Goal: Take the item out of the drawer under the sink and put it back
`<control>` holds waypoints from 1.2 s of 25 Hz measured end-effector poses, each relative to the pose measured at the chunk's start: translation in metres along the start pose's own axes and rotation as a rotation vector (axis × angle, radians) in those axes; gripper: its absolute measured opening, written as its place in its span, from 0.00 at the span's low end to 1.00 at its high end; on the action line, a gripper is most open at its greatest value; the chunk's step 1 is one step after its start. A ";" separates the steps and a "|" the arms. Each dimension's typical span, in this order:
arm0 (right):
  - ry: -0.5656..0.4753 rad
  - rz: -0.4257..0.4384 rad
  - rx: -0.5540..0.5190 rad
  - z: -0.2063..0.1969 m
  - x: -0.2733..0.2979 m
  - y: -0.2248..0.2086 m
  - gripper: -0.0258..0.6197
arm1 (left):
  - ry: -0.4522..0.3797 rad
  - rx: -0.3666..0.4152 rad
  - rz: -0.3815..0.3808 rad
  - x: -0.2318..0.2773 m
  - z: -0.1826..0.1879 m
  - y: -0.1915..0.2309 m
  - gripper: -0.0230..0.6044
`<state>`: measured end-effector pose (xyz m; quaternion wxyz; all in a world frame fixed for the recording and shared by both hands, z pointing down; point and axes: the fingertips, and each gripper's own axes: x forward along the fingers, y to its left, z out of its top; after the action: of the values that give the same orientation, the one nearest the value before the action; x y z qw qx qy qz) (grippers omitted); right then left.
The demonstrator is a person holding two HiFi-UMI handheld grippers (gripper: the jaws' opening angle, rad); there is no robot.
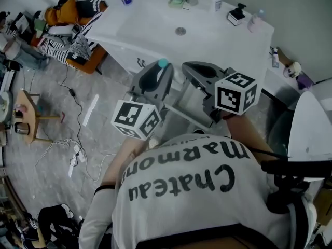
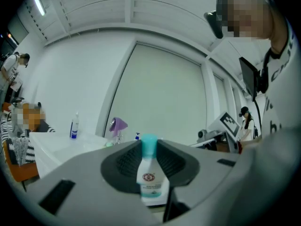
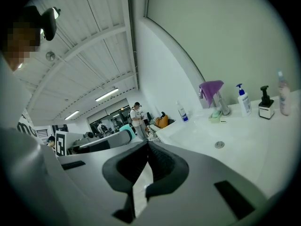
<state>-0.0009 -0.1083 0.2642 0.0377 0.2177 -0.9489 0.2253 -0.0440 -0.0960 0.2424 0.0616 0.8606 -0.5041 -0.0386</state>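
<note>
Left gripper view: one bottle in left tongs.

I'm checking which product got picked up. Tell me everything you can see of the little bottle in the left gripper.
The bottle is small, white and plastic-looking, with a teal cap and a round reddish emblem above teal print too small to read. It stands upright, its body clamped between the dark ribbed pads of the left gripper, cap up near their tips. Nothing else touches it.

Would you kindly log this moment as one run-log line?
left gripper: shut on teal-capped bottle | right gripper: shut, empty | both before sink
</note>
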 end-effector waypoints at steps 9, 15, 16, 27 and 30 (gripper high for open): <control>-0.017 -0.042 -0.019 0.006 0.068 0.045 0.05 | -0.014 -0.002 -0.046 -0.043 0.017 0.063 0.20; -0.014 -0.041 -0.030 -0.001 0.122 0.080 0.05 | -0.027 0.000 -0.030 -0.084 0.029 0.116 0.20; -0.013 -0.038 -0.031 -0.004 0.132 0.087 0.05 | -0.027 0.002 -0.025 -0.093 0.030 0.126 0.20; 0.029 0.038 0.009 -0.039 0.226 0.152 0.05 | 0.012 0.035 0.034 -0.178 0.026 0.199 0.20; 0.068 0.077 0.005 -0.048 0.251 0.169 0.05 | 0.018 0.029 0.071 -0.199 0.023 0.217 0.20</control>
<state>-0.3014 -0.0508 0.2801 0.0608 0.1731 -0.9542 0.2364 -0.3309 -0.0292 0.2514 0.0548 0.8434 -0.5341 -0.0213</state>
